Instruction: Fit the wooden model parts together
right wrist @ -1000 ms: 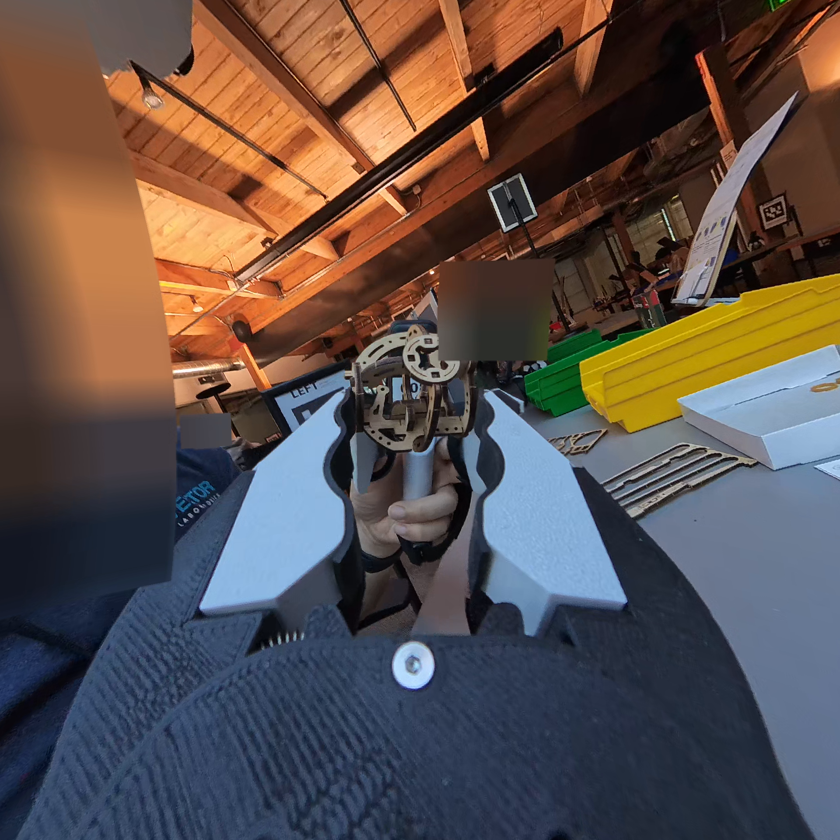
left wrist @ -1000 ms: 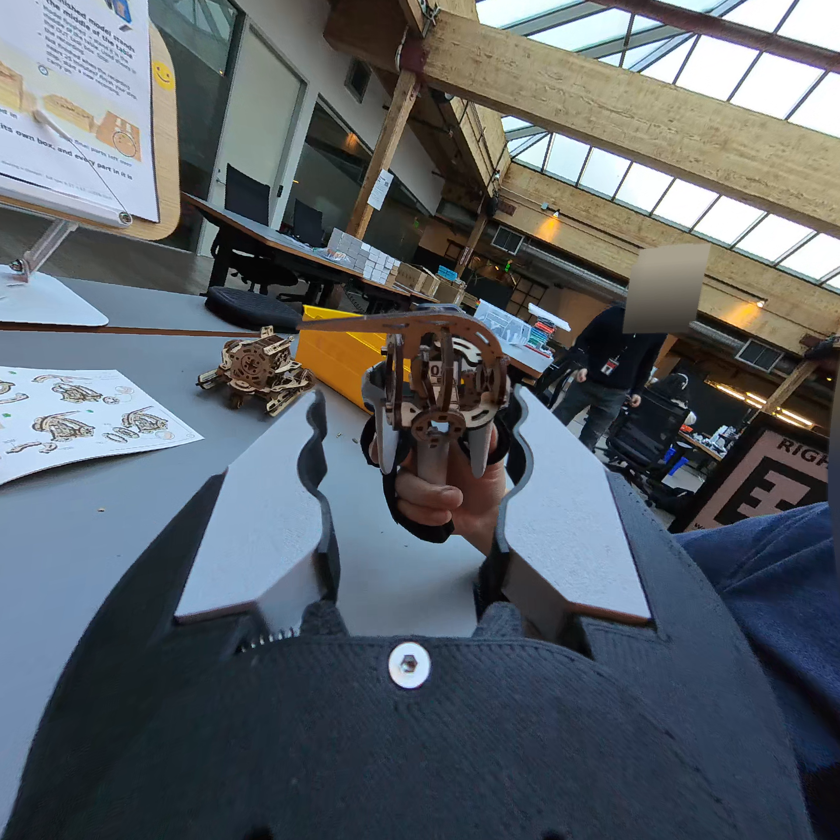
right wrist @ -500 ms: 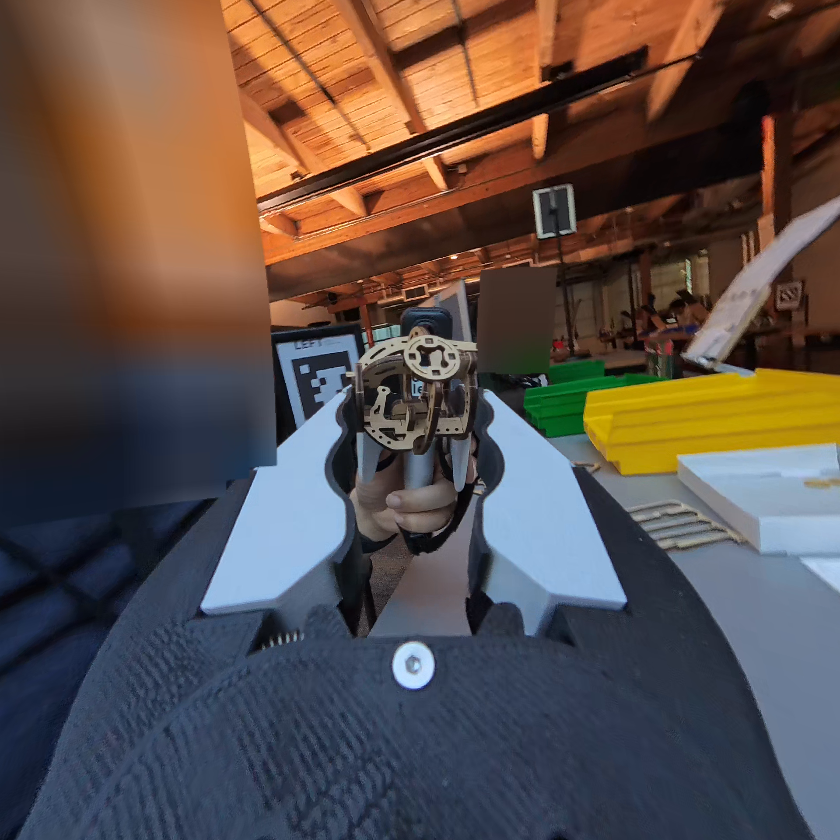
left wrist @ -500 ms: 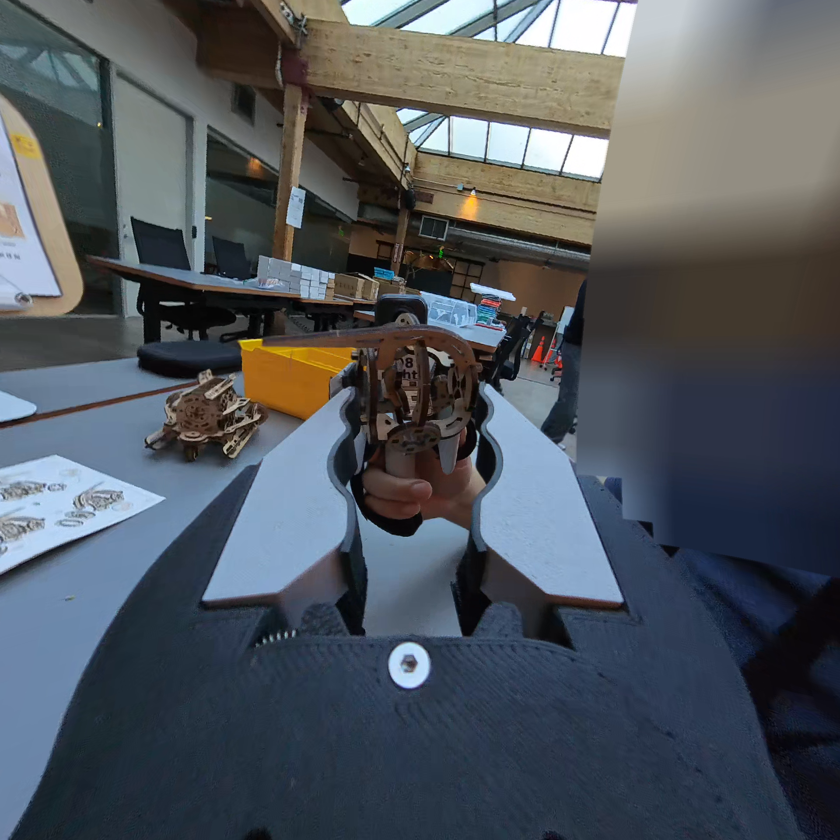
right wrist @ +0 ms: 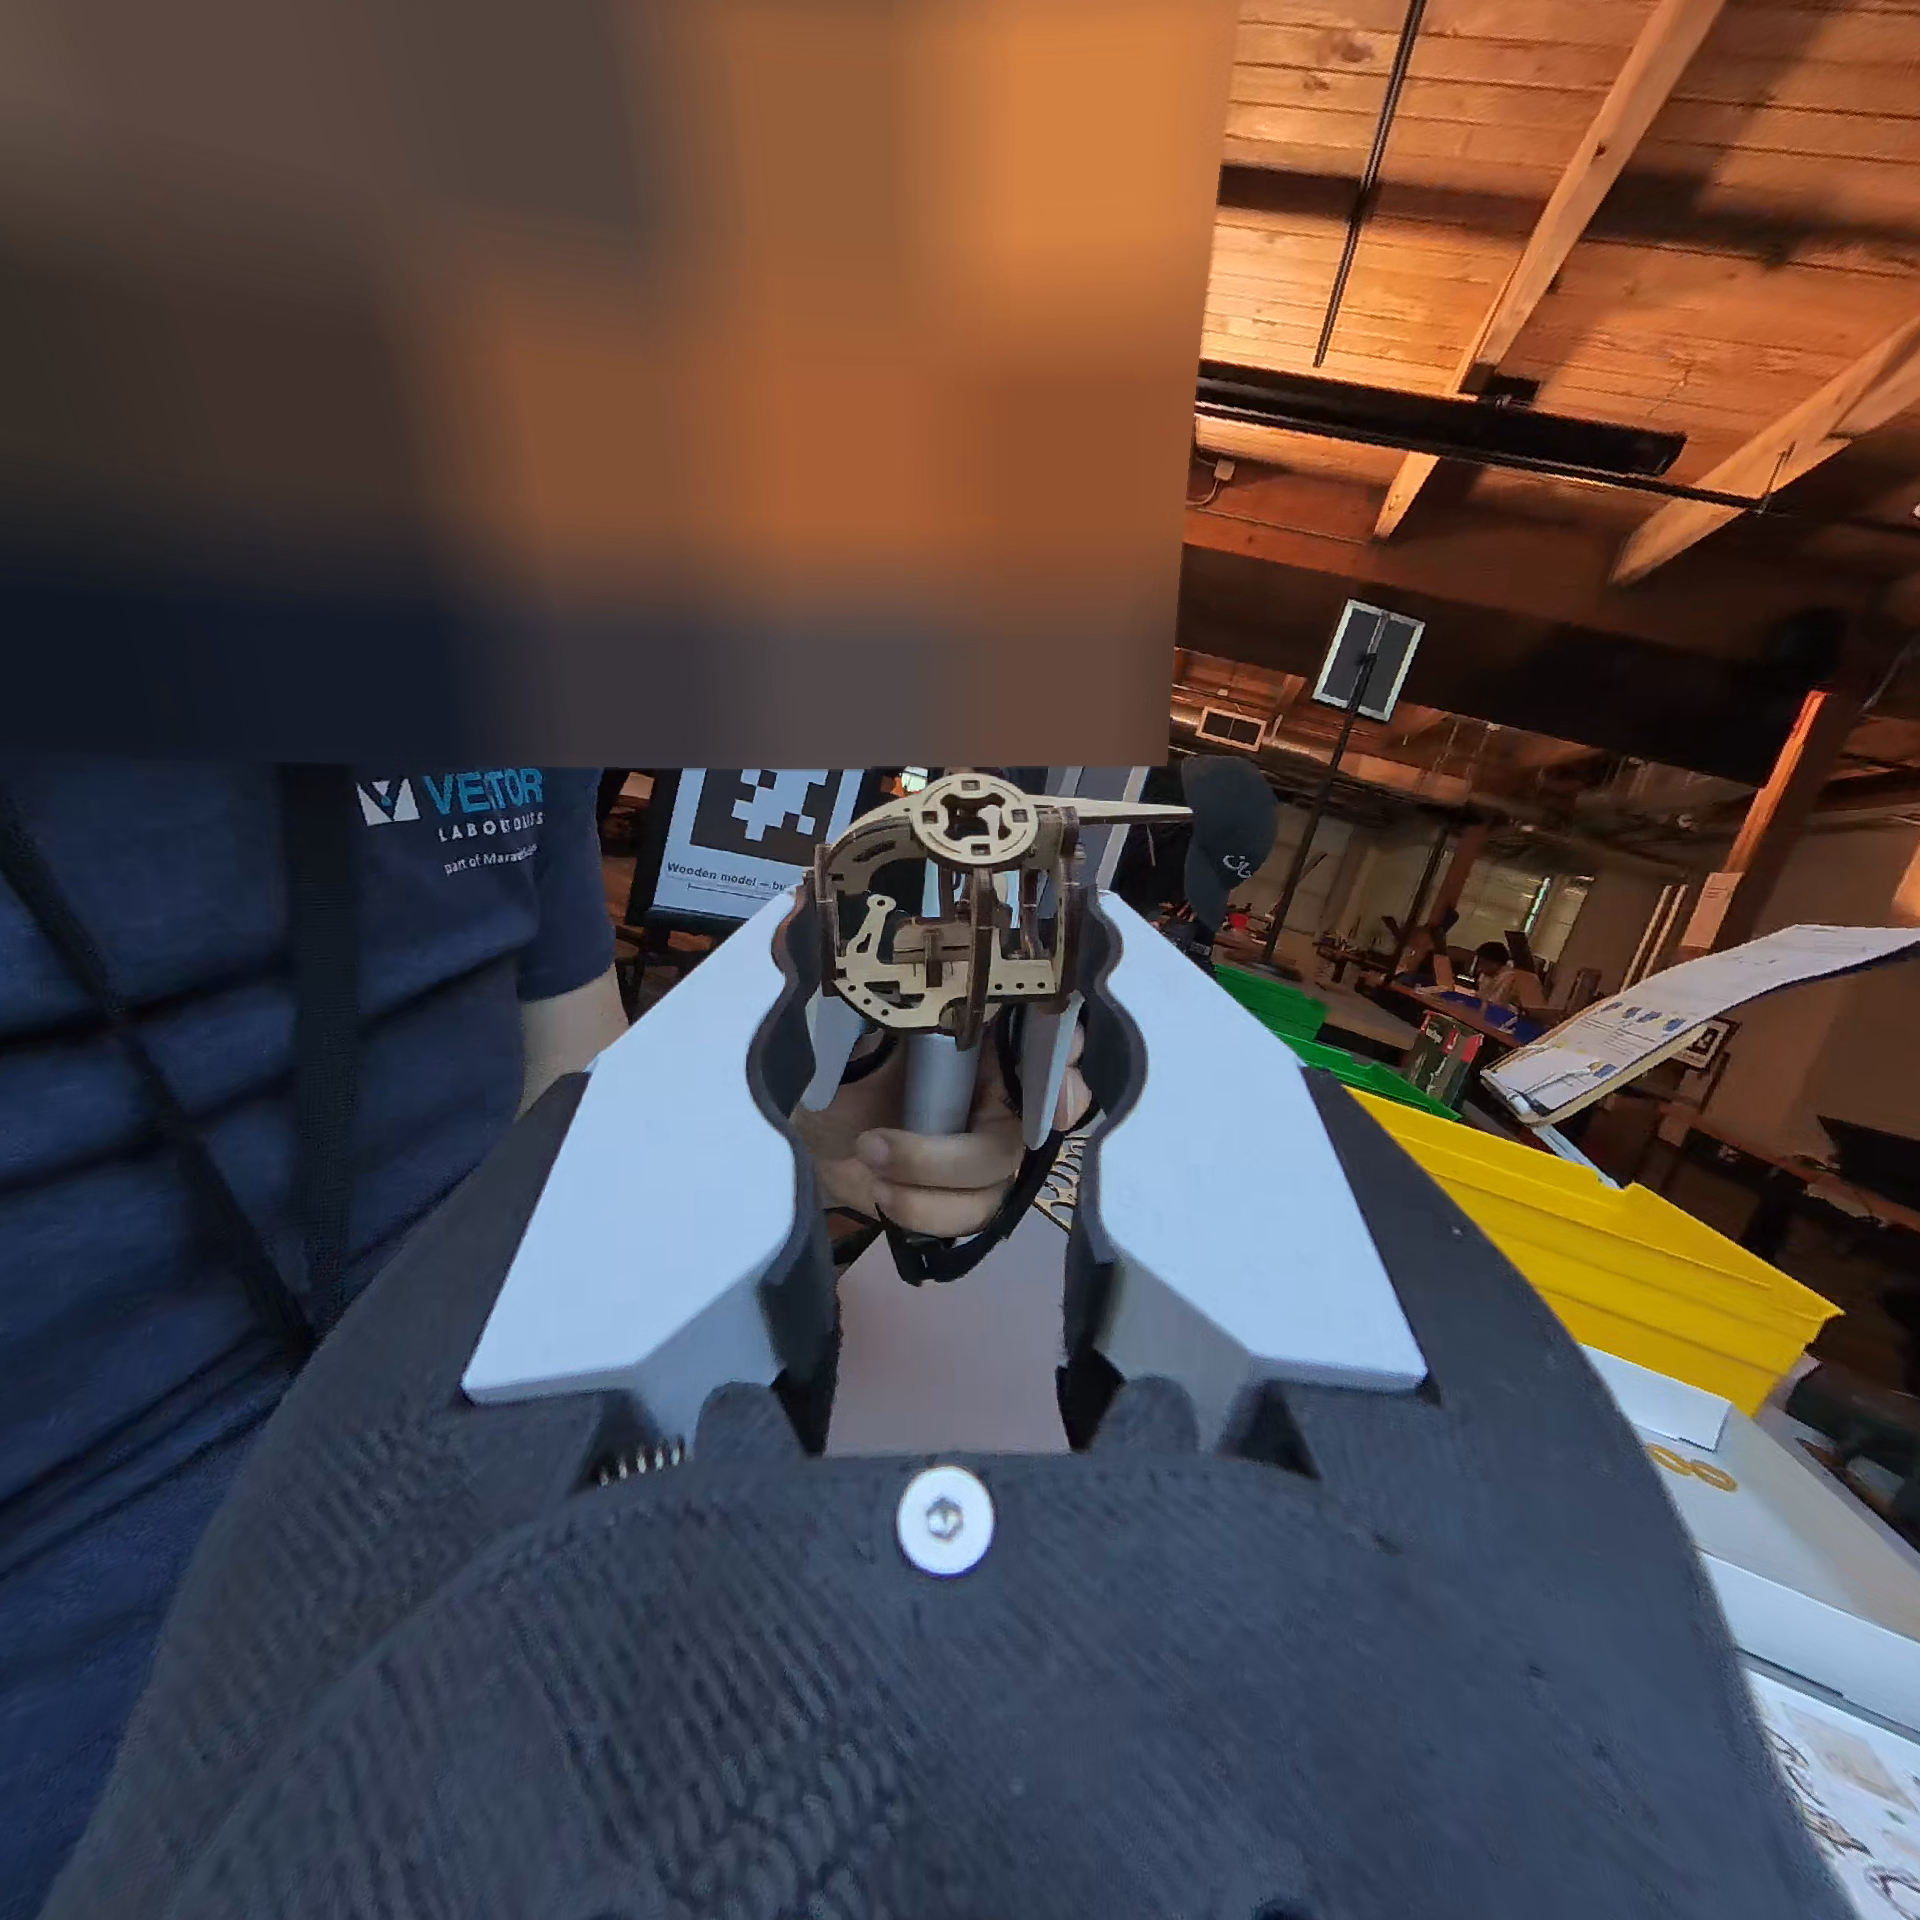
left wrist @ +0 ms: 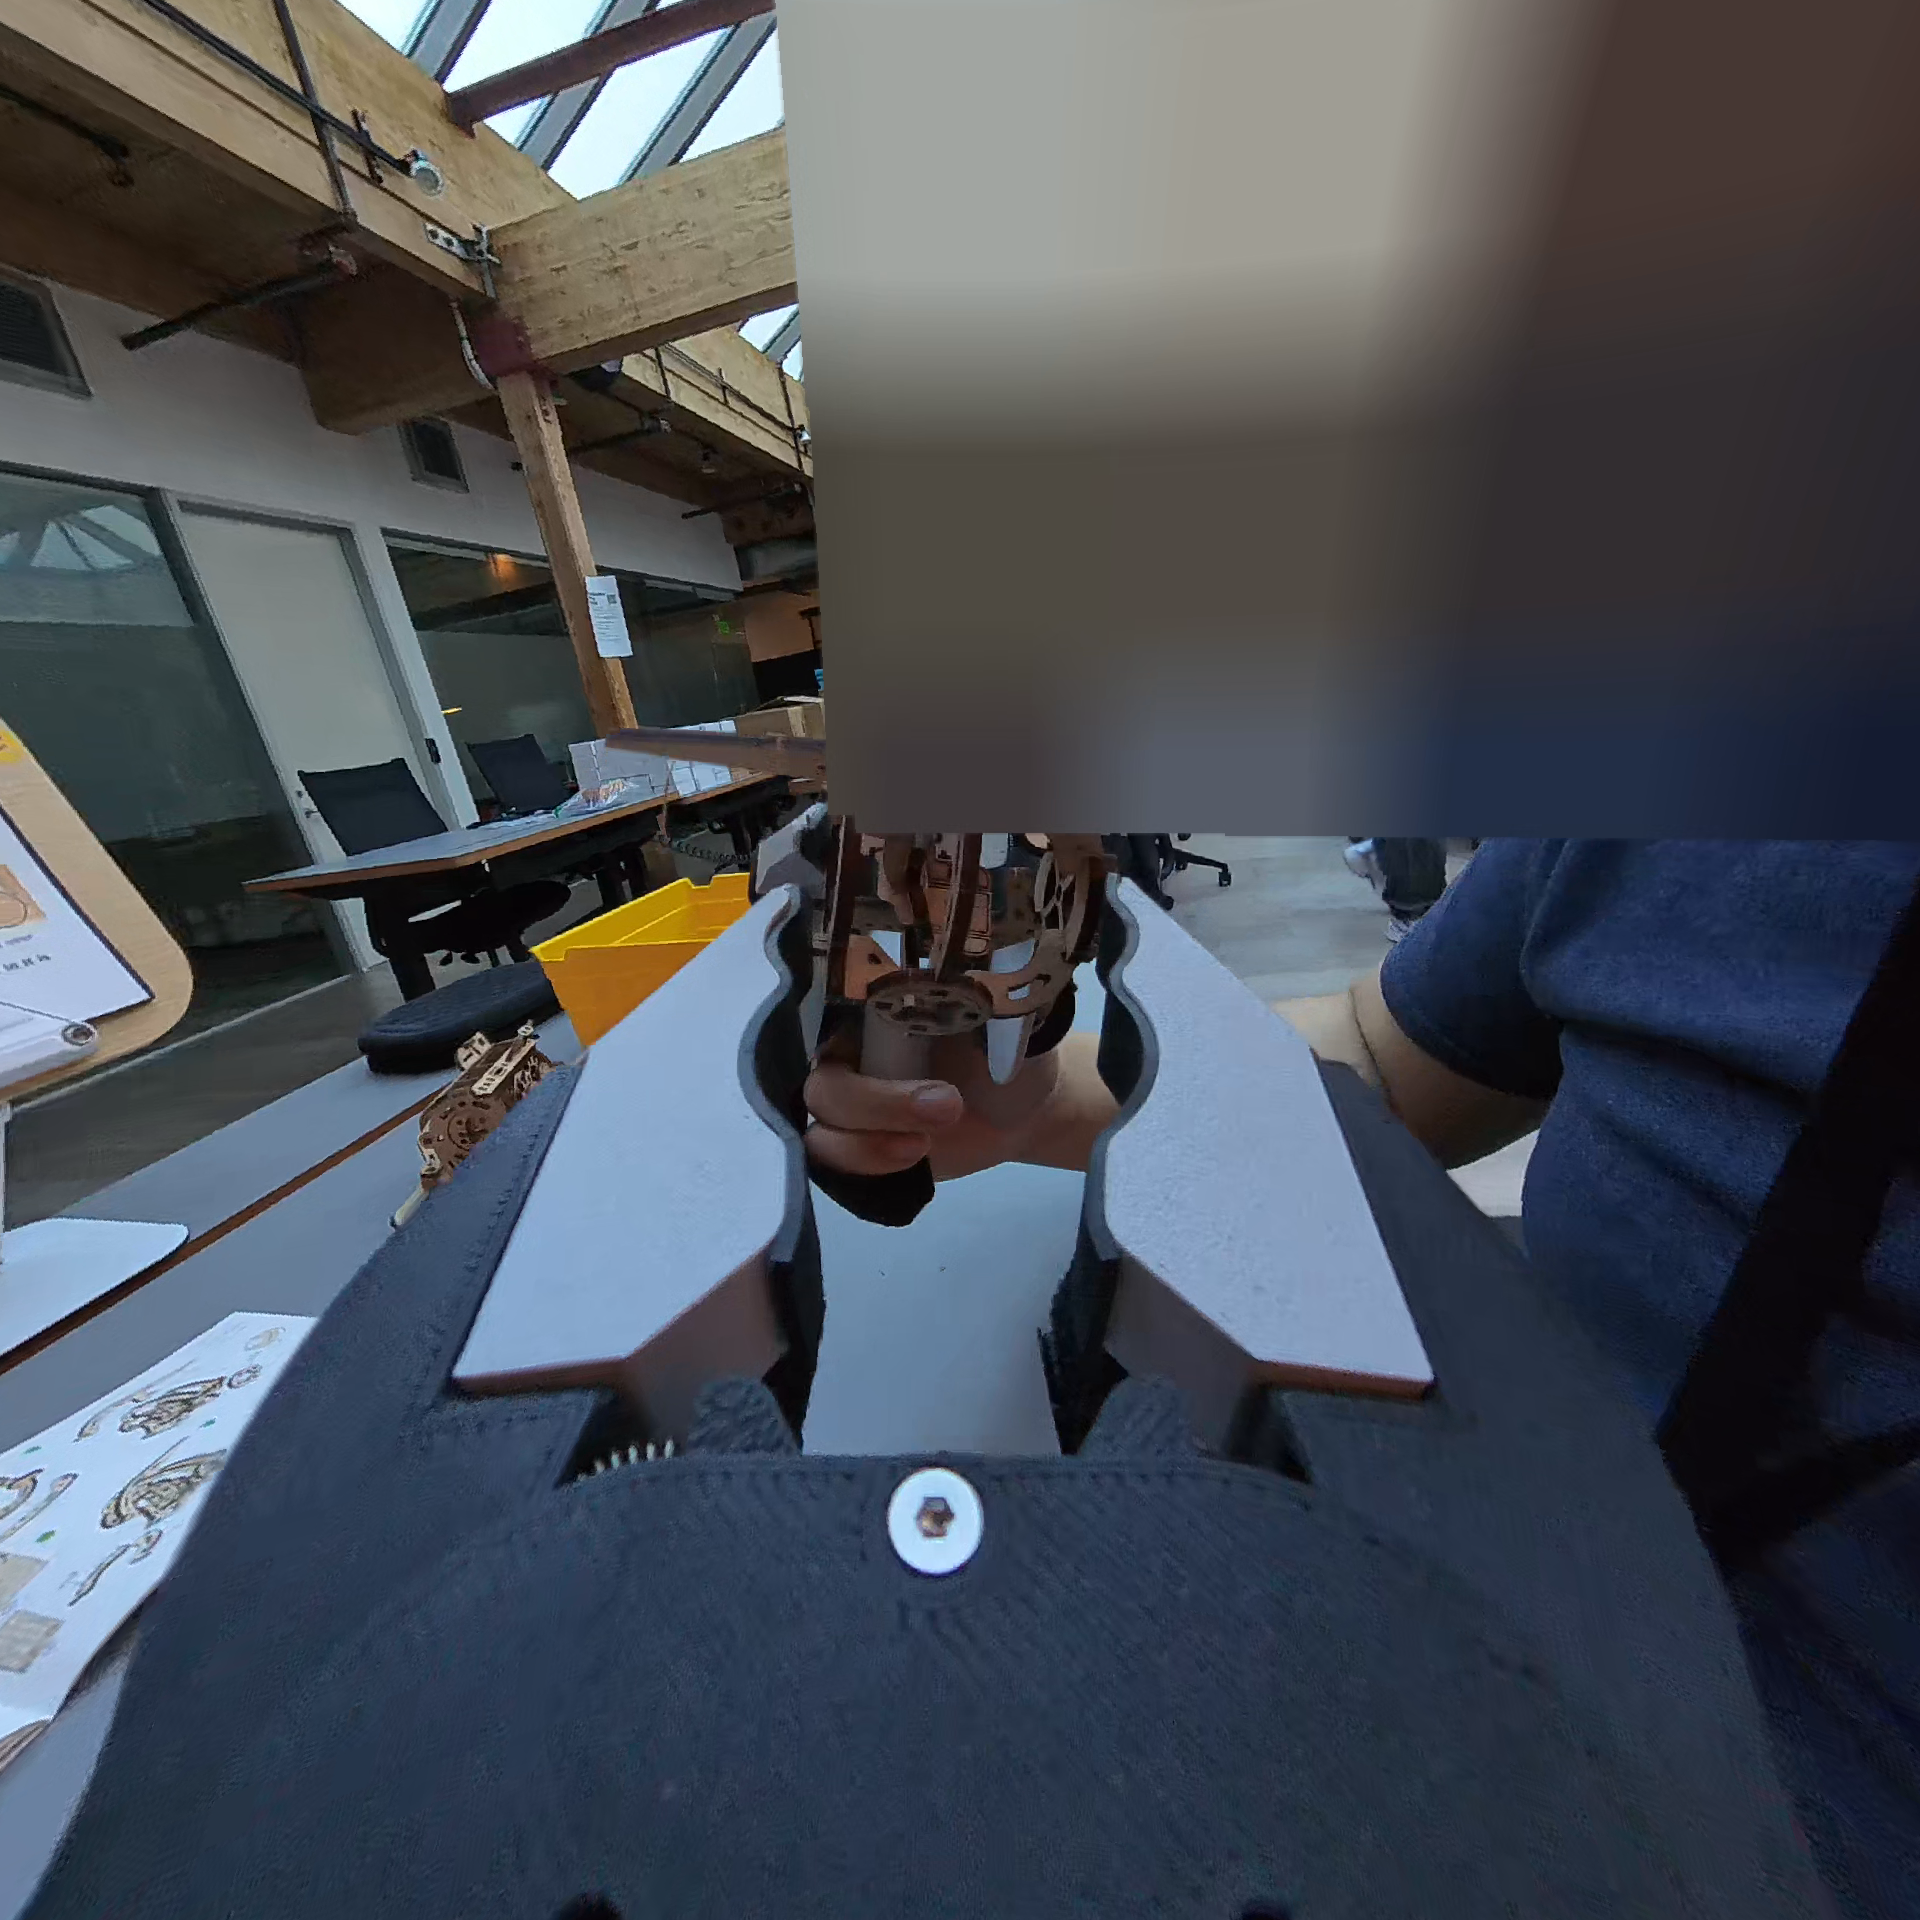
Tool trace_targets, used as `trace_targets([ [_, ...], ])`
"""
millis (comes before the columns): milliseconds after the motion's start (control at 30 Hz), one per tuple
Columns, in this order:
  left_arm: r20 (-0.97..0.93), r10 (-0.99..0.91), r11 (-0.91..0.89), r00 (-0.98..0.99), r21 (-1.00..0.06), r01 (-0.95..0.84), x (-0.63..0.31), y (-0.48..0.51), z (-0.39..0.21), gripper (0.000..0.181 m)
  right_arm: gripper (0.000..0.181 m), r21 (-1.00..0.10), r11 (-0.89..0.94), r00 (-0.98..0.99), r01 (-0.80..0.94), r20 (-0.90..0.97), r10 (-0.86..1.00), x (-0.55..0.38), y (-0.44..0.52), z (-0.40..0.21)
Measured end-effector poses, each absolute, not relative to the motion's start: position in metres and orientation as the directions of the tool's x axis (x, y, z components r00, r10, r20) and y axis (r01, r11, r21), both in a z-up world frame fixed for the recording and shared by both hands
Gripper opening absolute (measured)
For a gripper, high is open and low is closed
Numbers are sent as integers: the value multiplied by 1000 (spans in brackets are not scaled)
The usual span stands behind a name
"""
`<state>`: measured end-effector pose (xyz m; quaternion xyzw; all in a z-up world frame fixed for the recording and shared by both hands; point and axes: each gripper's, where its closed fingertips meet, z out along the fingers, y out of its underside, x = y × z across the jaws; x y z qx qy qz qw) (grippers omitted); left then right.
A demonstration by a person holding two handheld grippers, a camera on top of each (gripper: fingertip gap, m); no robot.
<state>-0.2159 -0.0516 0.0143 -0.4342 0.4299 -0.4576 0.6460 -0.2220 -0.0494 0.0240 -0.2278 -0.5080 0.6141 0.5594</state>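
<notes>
Wooden model (left wrist: 951, 940) sits in the air between the 2 grippers, above the grey table (left wrist: 935, 1320), at both sets of fingertips. Left gripper (left wrist: 948, 925) clamps it from 1 side, right gripper (right wrist: 951, 935) from the opposite side; both look closed on it. Round slotted disc (right wrist: 969, 821) is on top in the right wrist view, thin wooden strip (right wrist: 1127, 814) pointing right. 2nd assembled model (left wrist: 478, 1091) on table at left, near yellow bin (left wrist: 634, 945) and instruction sheet (left wrist: 114, 1455).
</notes>
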Motion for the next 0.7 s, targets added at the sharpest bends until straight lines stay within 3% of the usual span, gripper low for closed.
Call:
trace_targets([
  [233, -218, -945, 264, 243, -948, 176, -221, -51, 13, 52, 48, -906, 144, -281, -398, 270, 921, -228, -48, 19],
  [300, -259, -922, 307, 287, -942, 136, -225, -48, 12, 52, 64, -897, 251, -186, -363, 334, 924, -227, -40, 20],
  [367, -306, -887, 345, 346, -937, 55, -231, -40, 8, 52, 54, -869, 416, -72, -267, 449, 891, -221, -30, 19],
  [400, -332, -864, 358, 378, -934, -1, -235, -34, 5, 52, 34, -840, 500, -35, -211, 518, 855, -215, -31, 21],
  [467, -388, -818, 379, 424, -919, -110, -243, -25, -1, 52, 20, -737, 665, 7, -120, 669, 743, -210, -46, 27],
  [600, -465, -768, 381, 441, -885, -269, -251, -17, -12, 52, 26, -514, 797, -146, 317, 804, 577, -227, -39, -8],
  [700, -504, -756, 370, 417, -855, -362, -249, -14, -24, 53, 24, -367, 794, -272, 485, 799, 536, -234, -26, -29],
])
